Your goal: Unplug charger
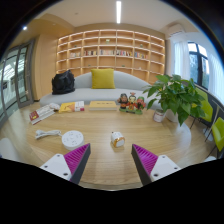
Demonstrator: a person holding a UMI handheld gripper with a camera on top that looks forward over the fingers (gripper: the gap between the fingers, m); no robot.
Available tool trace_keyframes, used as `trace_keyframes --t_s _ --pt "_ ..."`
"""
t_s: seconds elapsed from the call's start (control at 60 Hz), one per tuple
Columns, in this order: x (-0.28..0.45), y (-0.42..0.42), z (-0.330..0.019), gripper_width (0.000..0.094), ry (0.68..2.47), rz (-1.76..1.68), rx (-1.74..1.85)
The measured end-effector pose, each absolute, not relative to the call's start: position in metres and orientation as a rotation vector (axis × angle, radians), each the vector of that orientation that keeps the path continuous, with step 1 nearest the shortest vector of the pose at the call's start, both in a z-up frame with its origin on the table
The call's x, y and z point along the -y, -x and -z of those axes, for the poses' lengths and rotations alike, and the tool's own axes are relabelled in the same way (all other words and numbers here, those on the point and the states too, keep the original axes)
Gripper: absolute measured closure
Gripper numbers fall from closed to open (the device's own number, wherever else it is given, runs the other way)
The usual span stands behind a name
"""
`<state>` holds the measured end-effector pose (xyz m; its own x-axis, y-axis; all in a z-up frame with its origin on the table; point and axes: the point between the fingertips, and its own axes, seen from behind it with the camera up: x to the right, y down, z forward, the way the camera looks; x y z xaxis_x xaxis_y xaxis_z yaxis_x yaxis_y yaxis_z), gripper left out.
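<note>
A small white charger-like object (117, 139) with a tan mark stands on the round wooden table (110, 165), just ahead of the fingers and a little left of the midline between them. My gripper (111, 163) is open and empty, its two magenta pads (77, 157) wide apart above the table's near part. A white round disc (73, 139) lies left of the charger, and a white cable-like item (47, 133) lies further left.
A potted green plant (176, 97) stands on the table at the right. Books and small items (72, 106) lie along the far edge, with small figures (130, 101) near the middle. Beyond are a sofa with a yellow cushion (102, 78) and wooden shelves (112, 48).
</note>
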<state>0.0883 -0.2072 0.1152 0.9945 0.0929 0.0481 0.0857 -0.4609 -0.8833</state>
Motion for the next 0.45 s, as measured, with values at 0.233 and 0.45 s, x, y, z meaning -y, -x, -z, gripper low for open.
trace_keyframes --t_s 0.233,0.45 --pt "0.256 -0.087 -0.143 0.0082 2.03 -0.01 0.155" --pt "0.27 -0.091 -0.158 0.0082 2.013 -0.016 0.153"
